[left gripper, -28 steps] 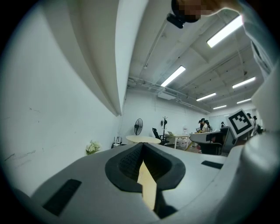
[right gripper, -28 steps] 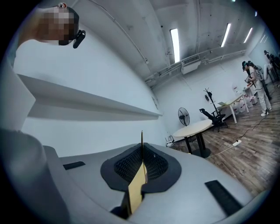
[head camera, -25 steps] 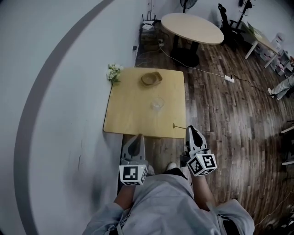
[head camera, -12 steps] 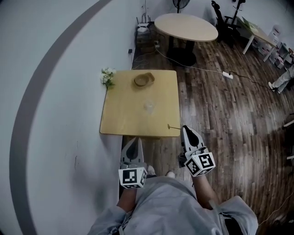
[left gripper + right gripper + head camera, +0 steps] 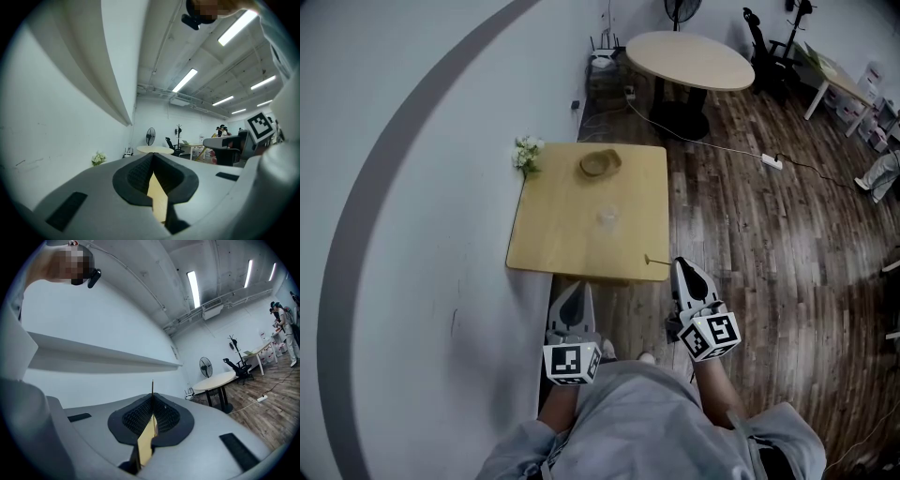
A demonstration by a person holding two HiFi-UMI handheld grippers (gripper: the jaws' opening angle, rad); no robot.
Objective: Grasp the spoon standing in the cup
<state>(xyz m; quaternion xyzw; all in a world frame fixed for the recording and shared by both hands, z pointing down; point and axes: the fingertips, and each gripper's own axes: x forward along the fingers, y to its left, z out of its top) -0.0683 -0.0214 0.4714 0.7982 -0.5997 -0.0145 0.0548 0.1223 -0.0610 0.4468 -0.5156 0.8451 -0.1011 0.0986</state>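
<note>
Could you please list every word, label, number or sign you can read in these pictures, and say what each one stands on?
No readable words, brands or numbers in any view.
Left marker cube: black-and-white square pattern only, no lettering.
Right marker cube: black-and-white square pattern only, no lettering.
Far desk: any print on the things there is too small to read.

Probably an open office: wooden floor (image 5: 769,234), round meeting table (image 5: 689,58) and office chair (image 5: 762,39) far right, standing fan (image 5: 205,366), ceiling strip lights (image 5: 192,282), far desks (image 5: 259,351).
</note>
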